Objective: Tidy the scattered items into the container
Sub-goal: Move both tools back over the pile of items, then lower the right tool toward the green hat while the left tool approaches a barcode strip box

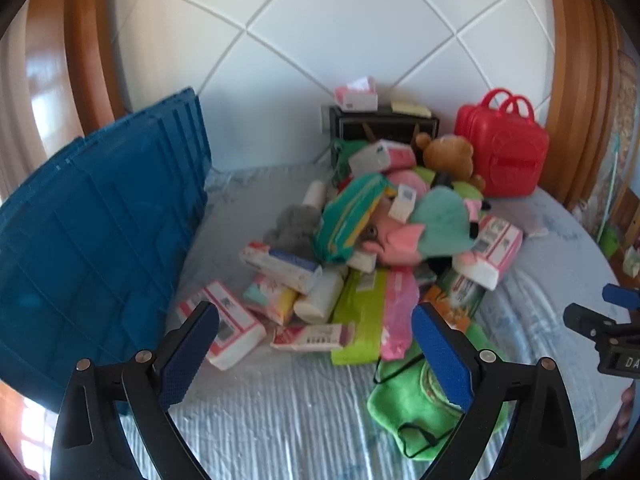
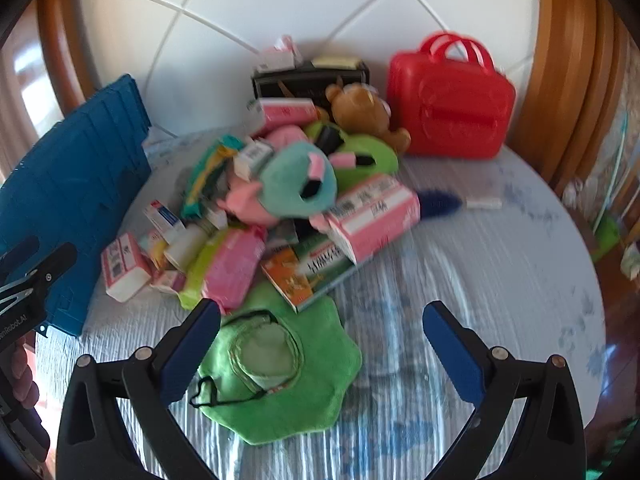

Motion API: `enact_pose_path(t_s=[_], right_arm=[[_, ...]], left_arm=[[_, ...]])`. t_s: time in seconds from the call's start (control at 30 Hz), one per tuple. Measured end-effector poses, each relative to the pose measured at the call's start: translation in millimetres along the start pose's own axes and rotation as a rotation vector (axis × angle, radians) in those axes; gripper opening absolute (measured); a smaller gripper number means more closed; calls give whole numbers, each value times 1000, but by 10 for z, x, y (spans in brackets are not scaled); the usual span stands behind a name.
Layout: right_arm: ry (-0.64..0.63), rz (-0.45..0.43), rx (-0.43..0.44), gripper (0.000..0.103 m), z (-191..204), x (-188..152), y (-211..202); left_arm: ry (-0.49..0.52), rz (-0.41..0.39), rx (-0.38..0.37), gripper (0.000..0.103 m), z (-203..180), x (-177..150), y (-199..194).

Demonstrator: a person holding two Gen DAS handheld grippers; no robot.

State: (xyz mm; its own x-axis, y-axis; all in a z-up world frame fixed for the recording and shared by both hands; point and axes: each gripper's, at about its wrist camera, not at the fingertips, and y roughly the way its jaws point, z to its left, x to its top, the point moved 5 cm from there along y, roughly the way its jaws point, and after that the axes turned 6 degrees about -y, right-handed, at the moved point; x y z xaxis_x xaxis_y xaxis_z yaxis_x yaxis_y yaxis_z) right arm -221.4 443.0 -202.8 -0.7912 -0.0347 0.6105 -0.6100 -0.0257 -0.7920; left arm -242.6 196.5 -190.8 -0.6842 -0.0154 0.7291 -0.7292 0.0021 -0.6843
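Note:
A heap of scattered items [image 1: 372,236] lies on the bed: pink-and-white boxes, plush toys, packets, a white bottle. The blue crate [image 1: 100,240] stands at the left, its ribbed side toward me. My left gripper [image 1: 316,356] hangs open over the near edge of the heap, nothing between its fingers. A green plush pad [image 2: 280,368] with a black cord lies nearest, and my right gripper [image 2: 320,352] stands open just above it, its left finger over the pad's edge. The right gripper's tip [image 1: 600,328] shows at the far right of the left wrist view.
A red plastic case [image 2: 452,104] and a black box [image 2: 308,76] stand against the white padded headboard [image 2: 280,8]. A brown teddy bear [image 2: 360,112] leans between them. Bare blue bedspread [image 2: 500,260] stretches to the right. A hand [image 2: 20,376] holds the left gripper.

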Motion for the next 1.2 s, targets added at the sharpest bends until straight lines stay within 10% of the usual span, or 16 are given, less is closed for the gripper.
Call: enact_pose_path(t_s=[0.57, 1.2], right_arm=[[5, 163, 72, 103, 524, -474, 852], [19, 261, 64, 103, 526, -678, 1257]], left_arm=[[-54, 201, 83, 85, 776, -533, 880], [-65, 315, -42, 75, 171, -525, 1799]])
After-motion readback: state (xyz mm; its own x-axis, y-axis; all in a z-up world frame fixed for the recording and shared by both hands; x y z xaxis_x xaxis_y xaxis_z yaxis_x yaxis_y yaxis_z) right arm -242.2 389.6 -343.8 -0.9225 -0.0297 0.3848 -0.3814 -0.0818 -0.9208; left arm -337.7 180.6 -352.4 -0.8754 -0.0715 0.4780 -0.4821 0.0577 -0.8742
